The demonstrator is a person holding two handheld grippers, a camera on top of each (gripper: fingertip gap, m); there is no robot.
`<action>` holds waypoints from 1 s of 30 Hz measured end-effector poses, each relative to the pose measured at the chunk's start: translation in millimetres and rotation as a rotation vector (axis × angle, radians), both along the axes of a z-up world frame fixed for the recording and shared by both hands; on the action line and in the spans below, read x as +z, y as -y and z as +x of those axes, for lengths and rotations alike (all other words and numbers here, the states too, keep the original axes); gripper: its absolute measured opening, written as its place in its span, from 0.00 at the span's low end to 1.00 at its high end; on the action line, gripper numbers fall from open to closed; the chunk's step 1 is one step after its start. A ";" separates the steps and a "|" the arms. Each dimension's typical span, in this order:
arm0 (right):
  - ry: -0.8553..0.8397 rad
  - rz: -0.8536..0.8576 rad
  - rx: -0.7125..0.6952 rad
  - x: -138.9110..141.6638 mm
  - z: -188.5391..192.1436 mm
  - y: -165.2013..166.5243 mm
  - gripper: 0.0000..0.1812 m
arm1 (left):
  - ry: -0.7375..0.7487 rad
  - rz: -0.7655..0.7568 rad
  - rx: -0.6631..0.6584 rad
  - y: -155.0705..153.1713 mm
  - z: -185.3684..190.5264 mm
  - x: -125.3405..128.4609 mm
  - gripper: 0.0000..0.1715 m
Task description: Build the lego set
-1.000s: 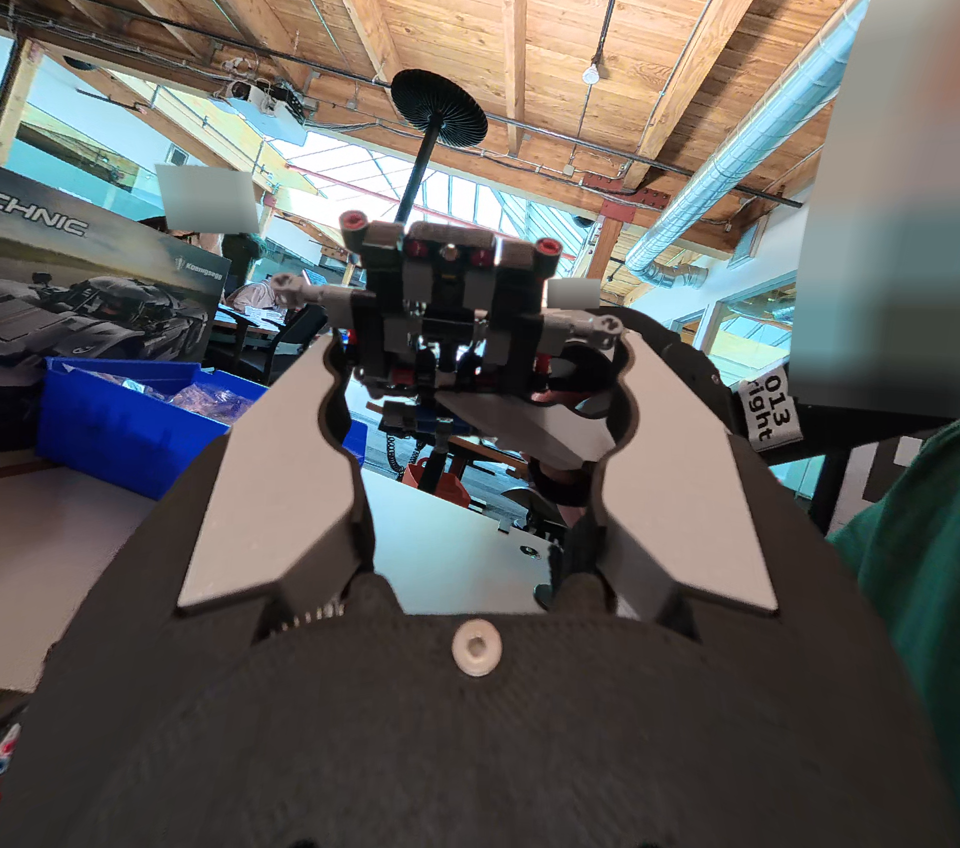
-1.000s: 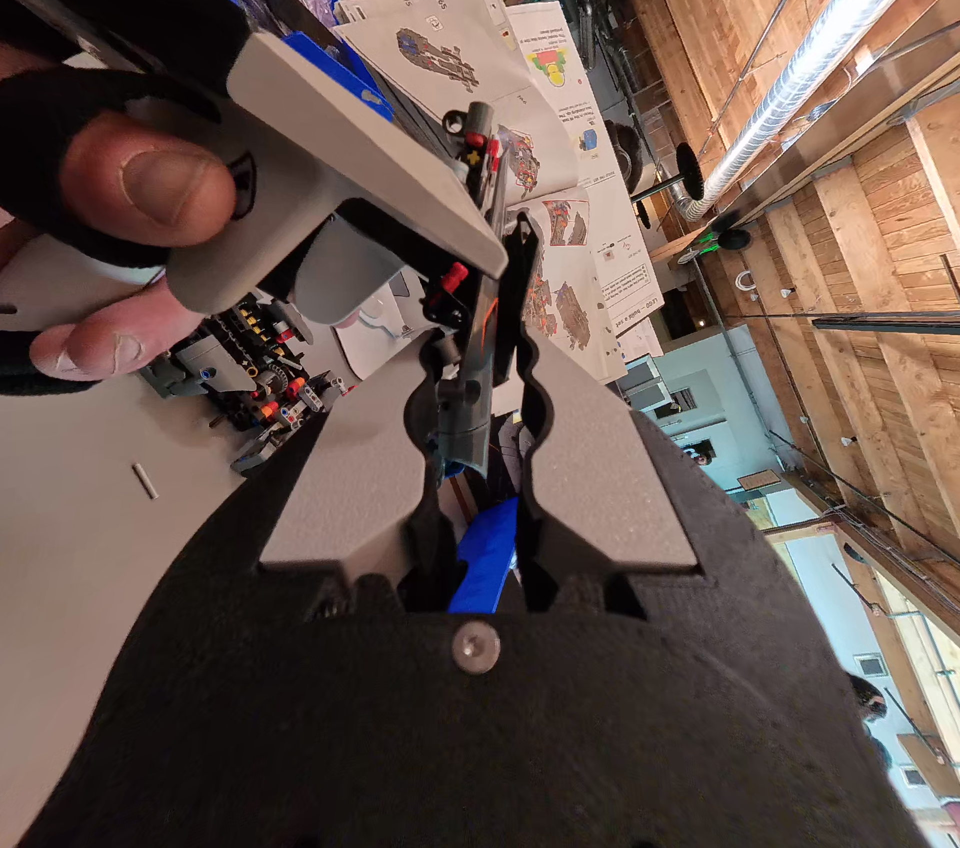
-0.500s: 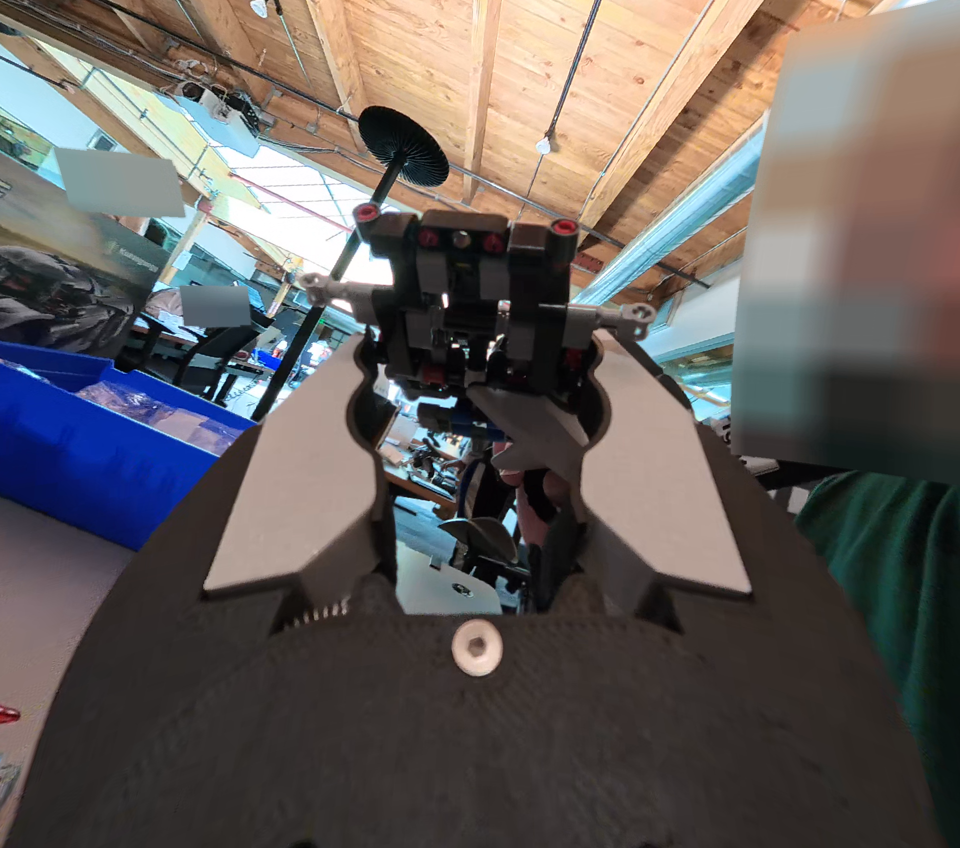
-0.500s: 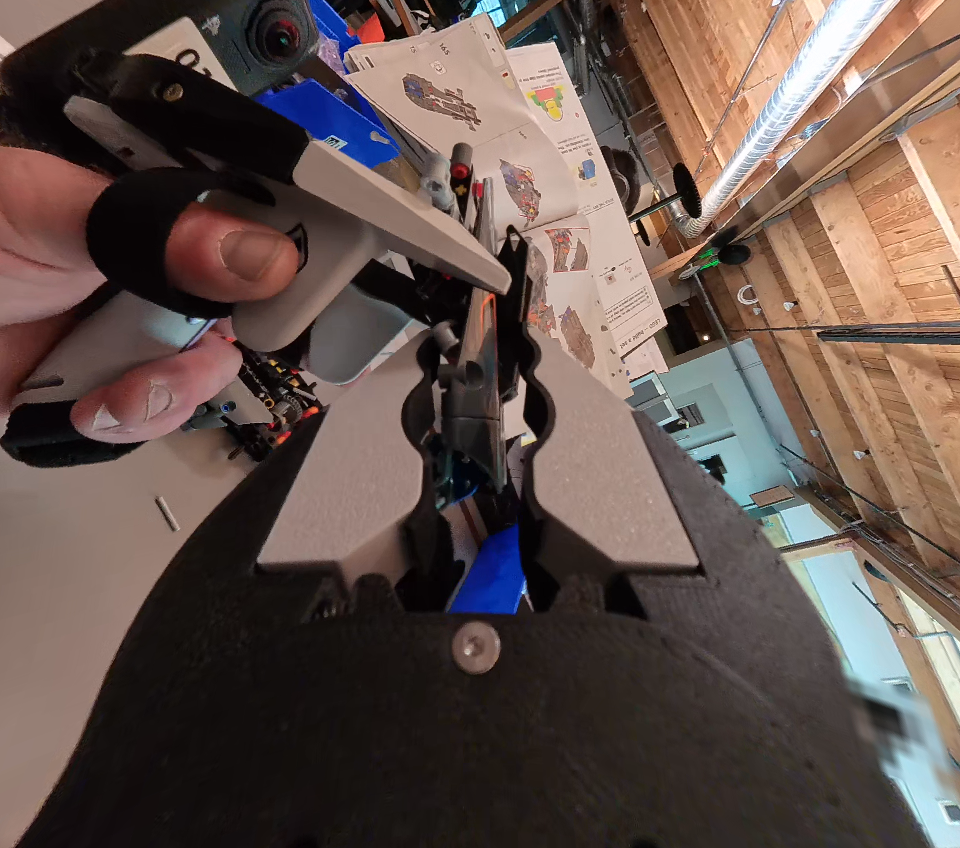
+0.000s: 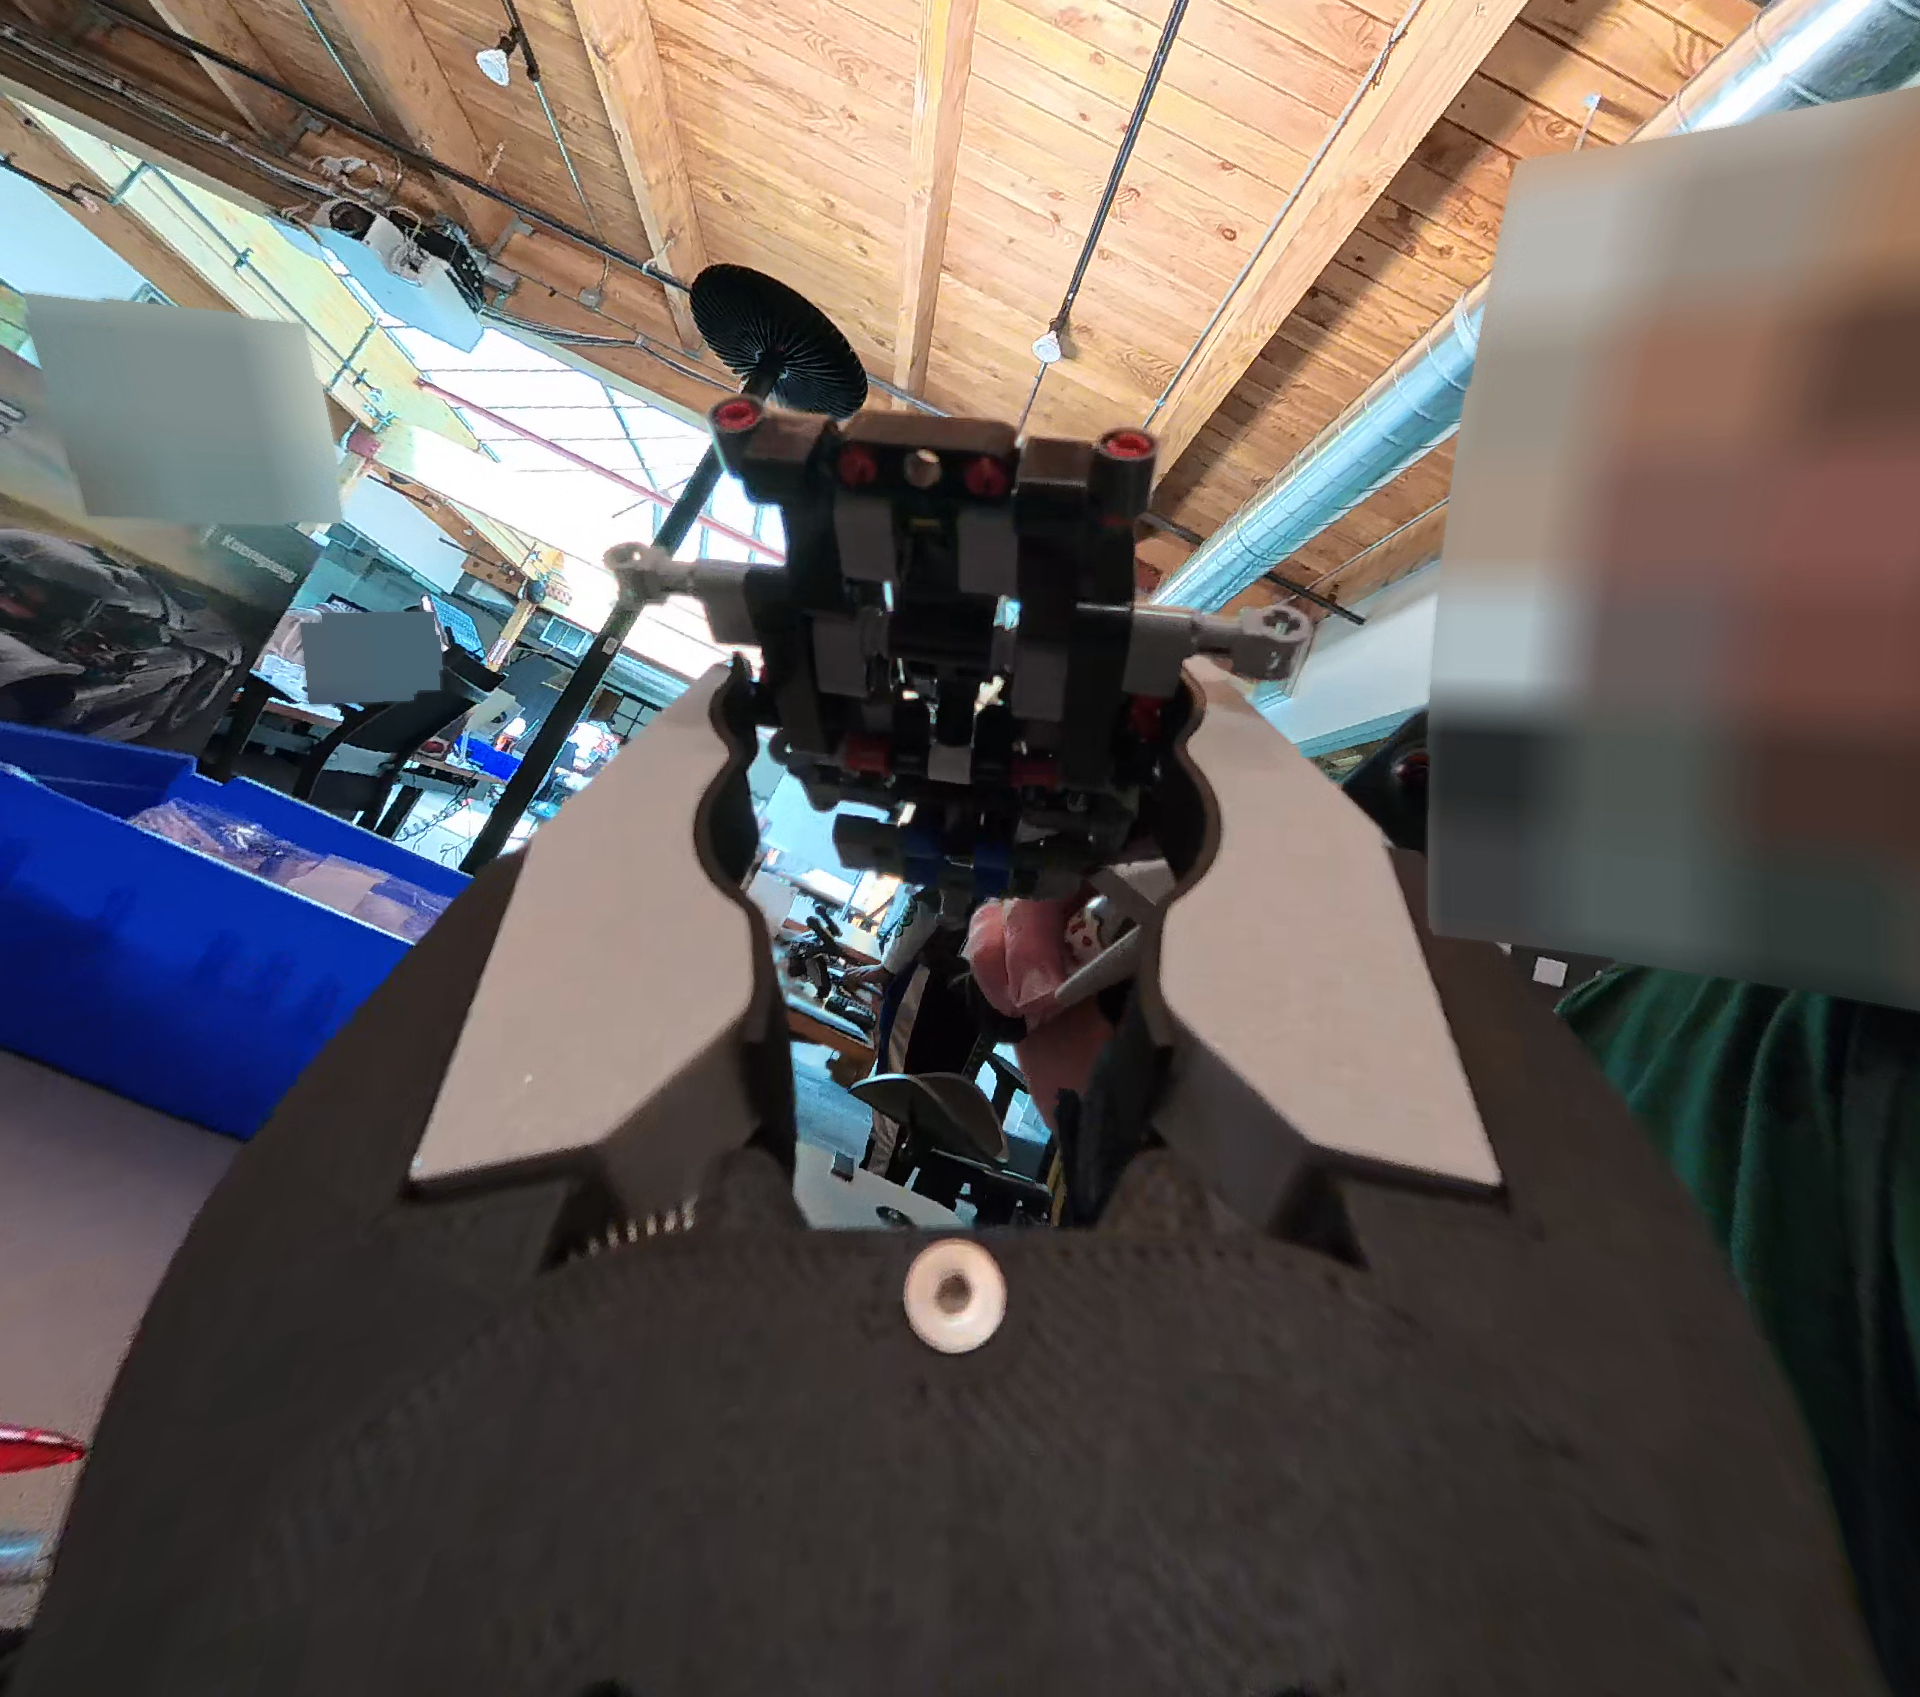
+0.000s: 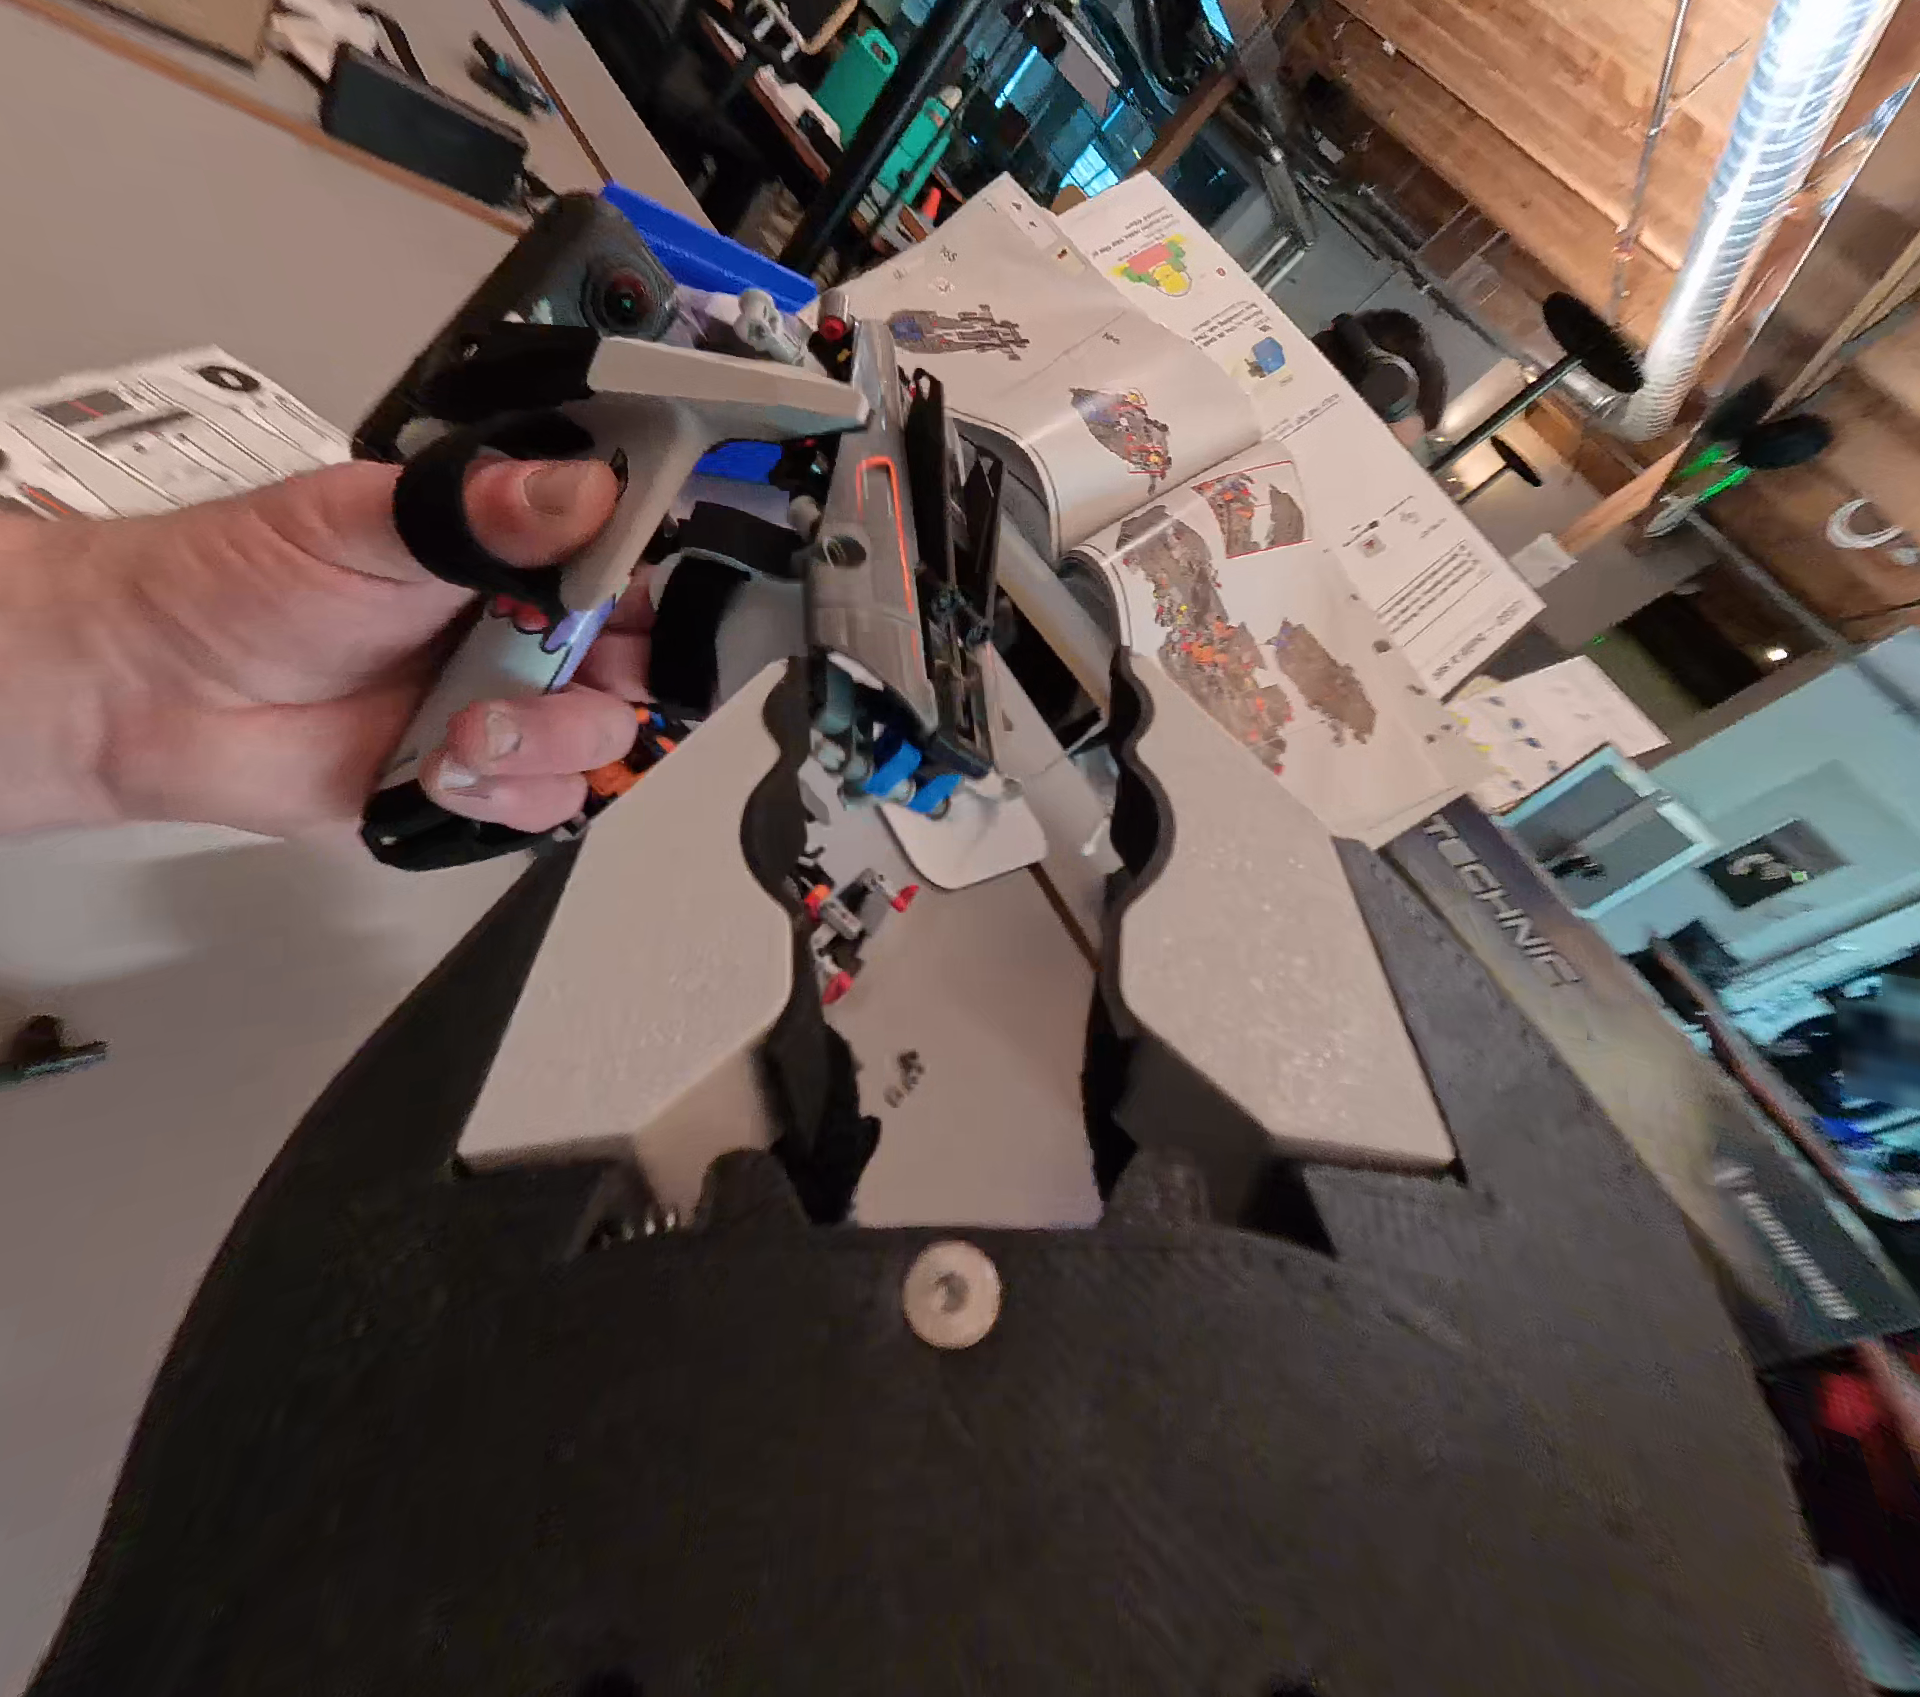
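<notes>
Left wrist view: the left gripper (image 5: 961, 712) pinches the lego assembly (image 5: 940, 608) aloft, off the desk (image 6: 156, 213). The right gripper (image 6: 951, 712) is spread, releasing it; one-sided hold risks twisting or dropping.

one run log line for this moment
left hand-held gripper: shut on black-grey lego assembly | right hand-held gripper: open beside it

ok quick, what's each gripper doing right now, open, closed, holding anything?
Left gripper: shut on the lego assembly.
Right gripper: open, holding nothing; its fingers flank the assembly's lower end.
</notes>
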State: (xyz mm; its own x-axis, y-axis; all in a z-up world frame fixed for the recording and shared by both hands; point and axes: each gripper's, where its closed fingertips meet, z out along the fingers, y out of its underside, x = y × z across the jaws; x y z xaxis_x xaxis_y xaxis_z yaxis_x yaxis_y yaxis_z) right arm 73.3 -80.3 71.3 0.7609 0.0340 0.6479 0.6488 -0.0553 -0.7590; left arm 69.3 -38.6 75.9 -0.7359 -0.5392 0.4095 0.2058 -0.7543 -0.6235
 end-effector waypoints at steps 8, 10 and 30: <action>-0.135 -0.053 0.043 -15.2 -1.0 12.2 0.32 | 0.019 0.006 0.026 -3.7 -1.9 0.9 0.44; -0.153 -0.069 0.033 -17.8 -1.6 9.9 0.32 | 0.007 0.044 0.058 -1.3 0.0 0.8 0.44; 0.004 -0.053 -0.158 -29.5 29.3 -8.8 0.15 | -0.105 0.349 0.355 32.7 15.4 -0.6 0.44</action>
State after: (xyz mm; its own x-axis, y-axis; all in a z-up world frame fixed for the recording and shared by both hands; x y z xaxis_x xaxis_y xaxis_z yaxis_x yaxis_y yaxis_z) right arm 102.6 -71.5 41.7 0.7570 -0.0520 0.6513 0.6317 -0.1969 -0.7498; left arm 84.7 -71.4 75.2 -0.4468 -0.8666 0.2224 0.3347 -0.3924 -0.8567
